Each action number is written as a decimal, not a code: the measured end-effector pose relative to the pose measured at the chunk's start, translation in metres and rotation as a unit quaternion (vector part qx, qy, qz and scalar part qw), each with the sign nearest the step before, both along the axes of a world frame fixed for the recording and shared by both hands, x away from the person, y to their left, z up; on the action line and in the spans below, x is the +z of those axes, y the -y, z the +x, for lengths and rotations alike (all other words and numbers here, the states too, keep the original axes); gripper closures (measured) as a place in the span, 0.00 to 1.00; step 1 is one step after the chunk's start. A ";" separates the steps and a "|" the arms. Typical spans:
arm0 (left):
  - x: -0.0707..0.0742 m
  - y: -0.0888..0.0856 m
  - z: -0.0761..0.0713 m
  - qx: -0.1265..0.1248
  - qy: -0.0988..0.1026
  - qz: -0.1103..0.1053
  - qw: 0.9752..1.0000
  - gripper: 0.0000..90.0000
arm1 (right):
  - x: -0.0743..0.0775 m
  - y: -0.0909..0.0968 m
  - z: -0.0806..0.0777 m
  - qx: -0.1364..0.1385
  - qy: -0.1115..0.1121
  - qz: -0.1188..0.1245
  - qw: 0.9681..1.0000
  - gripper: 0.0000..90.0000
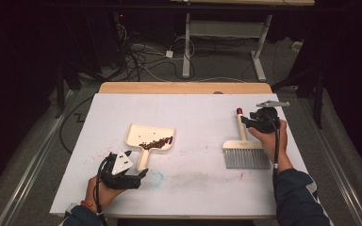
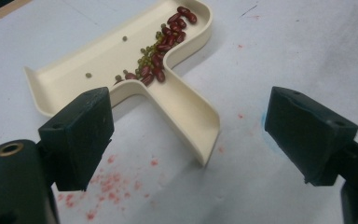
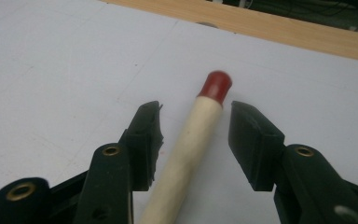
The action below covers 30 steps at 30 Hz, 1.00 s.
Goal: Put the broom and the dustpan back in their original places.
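A cream dustpan point(image 1: 148, 136) lies left of centre on the white board, with red and green beans point(image 1: 156, 142) heaped where the pan meets its handle. In the left gripper view the beans point(image 2: 161, 51) sit in the dustpan point(image 2: 74, 70), and its handle runs toward my left gripper point(image 2: 189, 112). That left gripper point(image 1: 141, 175) stands open, its jaws wide apart and short of the handle's end. A brush point(image 1: 245, 153) with grey bristles lies at the right. My right gripper point(image 3: 196, 112) is open, a jaw on each side of the brush's cream handle point(image 3: 186, 149), just below its red cap point(image 3: 216, 86), with gaps showing.
The white board point(image 1: 193, 108) covers a wooden table whose far edge point(image 1: 184, 87) shows behind it. Red specks point(image 2: 107, 186) and a faint blue mark point(image 1: 156, 179) stain the board near the left gripper. Cables and table legs lie on the floor beyond.
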State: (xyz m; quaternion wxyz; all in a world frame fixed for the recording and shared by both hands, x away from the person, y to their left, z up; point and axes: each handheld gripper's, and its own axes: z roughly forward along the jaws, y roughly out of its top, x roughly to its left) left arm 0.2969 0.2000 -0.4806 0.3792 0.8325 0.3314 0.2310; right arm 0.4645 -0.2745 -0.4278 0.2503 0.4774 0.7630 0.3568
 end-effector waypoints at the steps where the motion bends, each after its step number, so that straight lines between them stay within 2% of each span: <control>1: 0.000 -0.003 -0.001 0.000 0.001 -0.007 1.000 0.17 | 0.000 0.000 -0.001 -0.001 0.001 0.001 1.000 0.60; 6: -0.001 -0.011 0.000 0.015 -0.006 -0.022 1.000 0.17 | 0.003 -0.001 -0.004 -0.002 0.015 0.009 1.000 0.57; 8: -0.001 -0.012 0.000 0.013 0.001 -0.017 1.000 0.17 | 0.005 -0.002 -0.007 0.003 0.026 0.015 1.000 0.55; 13: 0.000 -0.012 -0.001 0.009 0.001 -0.017 1.000 0.17 | 0.013 -0.006 -0.015 0.016 0.058 0.031 0.998 0.49; 20: 0.000 -0.008 -0.002 0.004 0.003 -0.006 1.000 0.17 | 0.030 -0.009 -0.032 0.033 0.091 0.032 0.995 0.44; 23: 0.001 -0.009 -0.002 0.009 0.006 -0.012 1.000 0.17 | 0.036 -0.011 -0.040 0.041 0.103 0.030 0.993 0.43; 27: 0.001 -0.008 -0.002 0.008 0.005 -0.012 1.000 0.17 | 0.043 -0.015 -0.049 0.057 0.112 0.029 0.992 0.43; 30: 0.001 -0.008 -0.002 0.004 0.006 -0.009 1.000 0.17 | 0.047 -0.017 -0.056 0.064 0.118 0.019 0.991 0.43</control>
